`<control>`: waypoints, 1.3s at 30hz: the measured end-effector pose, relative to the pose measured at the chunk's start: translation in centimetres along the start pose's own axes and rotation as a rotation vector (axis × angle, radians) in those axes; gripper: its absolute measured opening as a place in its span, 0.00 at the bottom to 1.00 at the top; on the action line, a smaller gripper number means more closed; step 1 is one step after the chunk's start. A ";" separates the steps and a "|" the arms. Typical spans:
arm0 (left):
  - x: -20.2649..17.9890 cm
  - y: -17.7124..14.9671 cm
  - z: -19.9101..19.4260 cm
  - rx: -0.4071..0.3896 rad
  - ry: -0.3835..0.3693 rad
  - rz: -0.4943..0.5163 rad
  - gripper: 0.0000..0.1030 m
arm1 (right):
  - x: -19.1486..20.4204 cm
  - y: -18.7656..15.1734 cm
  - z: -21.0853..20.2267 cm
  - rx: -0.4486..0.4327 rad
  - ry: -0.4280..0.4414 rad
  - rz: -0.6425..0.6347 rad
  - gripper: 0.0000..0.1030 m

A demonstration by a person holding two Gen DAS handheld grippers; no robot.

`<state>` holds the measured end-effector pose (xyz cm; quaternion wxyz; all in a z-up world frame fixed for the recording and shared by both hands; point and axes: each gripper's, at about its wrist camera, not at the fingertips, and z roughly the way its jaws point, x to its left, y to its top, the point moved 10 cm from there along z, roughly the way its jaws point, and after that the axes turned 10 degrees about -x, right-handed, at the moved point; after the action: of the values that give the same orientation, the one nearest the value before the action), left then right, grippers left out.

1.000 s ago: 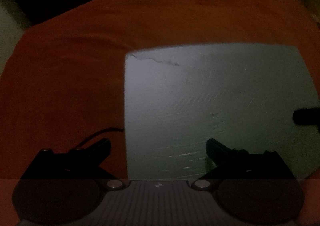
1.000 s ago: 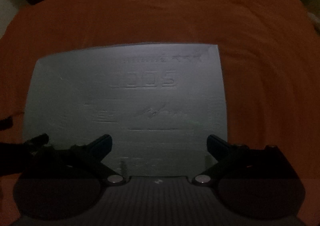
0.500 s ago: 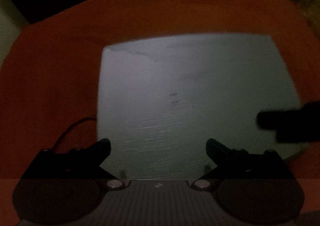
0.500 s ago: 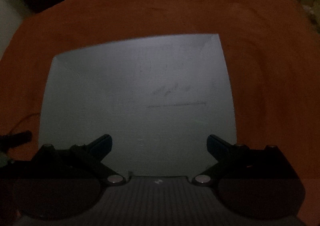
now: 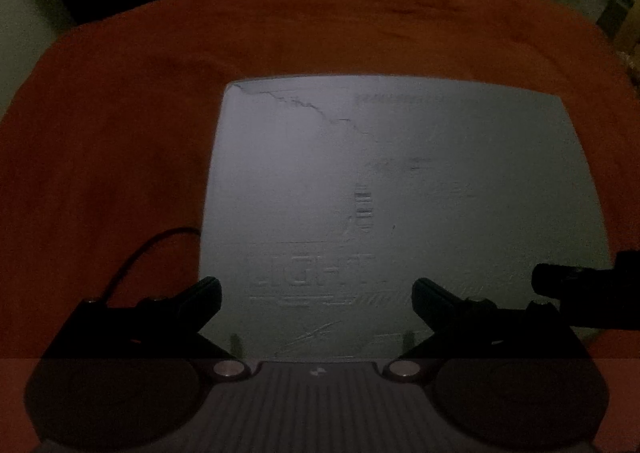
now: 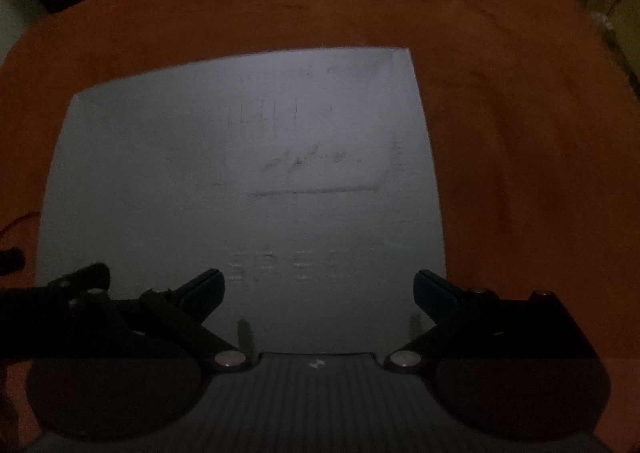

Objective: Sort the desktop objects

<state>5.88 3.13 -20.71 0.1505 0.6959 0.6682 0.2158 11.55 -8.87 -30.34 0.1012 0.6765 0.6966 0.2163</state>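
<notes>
Grey flat mat (image 5: 400, 193) lying on the orange cloth (image 5: 120, 133) over the bench, near edge just beneath both cameras. Embossed lettering and scuffs across the face; a crack line near the far left corner (image 5: 304, 105). Probably light, thin and a bit floppy, so likely to sag when lifted by 1 edge; cracked corner best avoided. Best hold judged at the near edge, 1 claw toward each side, pinching rim only. Left claw (image 5: 316, 295) spread wide, holding nothing, hovering over the near edge. Right claw (image 6: 318, 289) likewise spread wide and holding nothing. Thin black cable (image 5: 152, 249) curling beside the mat's left edge; worth not snagging.
</notes>
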 end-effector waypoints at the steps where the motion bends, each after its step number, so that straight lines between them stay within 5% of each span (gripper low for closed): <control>1: 0.0 0.0 0.0 -0.001 0.000 0.003 1.00 | 0.2 0.0 0.1 0.000 -0.002 -0.004 1.00; 39: 0.6 1.1 -0.9 0.031 -0.003 -0.009 1.00 | 0.0 1.5 -3.3 0.047 0.000 0.018 1.00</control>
<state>6.37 3.58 -19.34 0.1417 0.6954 0.6744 0.2038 11.45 -9.40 -26.74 0.0833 0.6850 0.6955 0.2006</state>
